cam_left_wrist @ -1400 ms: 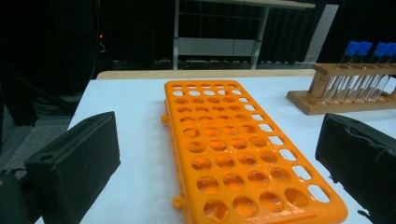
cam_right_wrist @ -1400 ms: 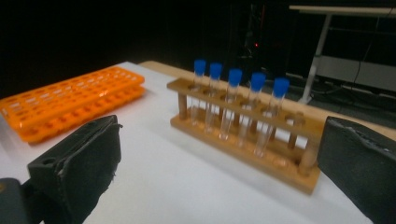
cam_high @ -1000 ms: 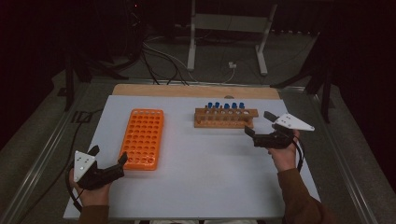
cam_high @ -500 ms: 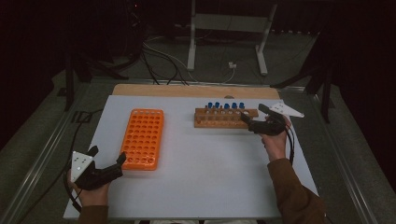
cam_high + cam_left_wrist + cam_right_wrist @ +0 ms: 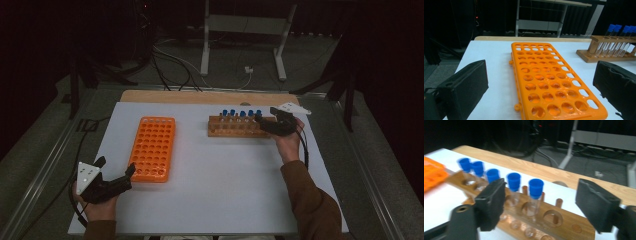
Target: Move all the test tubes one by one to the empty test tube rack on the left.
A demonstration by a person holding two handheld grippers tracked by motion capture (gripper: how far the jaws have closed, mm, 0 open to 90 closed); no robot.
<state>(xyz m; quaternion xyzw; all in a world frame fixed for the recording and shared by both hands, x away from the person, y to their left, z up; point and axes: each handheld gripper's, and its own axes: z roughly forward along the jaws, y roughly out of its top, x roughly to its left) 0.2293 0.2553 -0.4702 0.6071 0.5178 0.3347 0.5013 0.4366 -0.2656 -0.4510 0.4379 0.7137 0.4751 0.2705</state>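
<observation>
So the right gripper [image 5: 267,121] is hanging wide open right over the near end of the wooden rack [image 5: 235,128], its jaws sitting either side of the last blue-capped tubes [image 5: 535,188] without touching any. Five tubes are standing upright in the rack, toward the far right of the white table [image 5: 225,195]. The left gripper [image 5: 116,177] is sitting open too, gripping nothing, just beside the near corner of the orange tray [image 5: 153,147], which is lying flat.
</observation>
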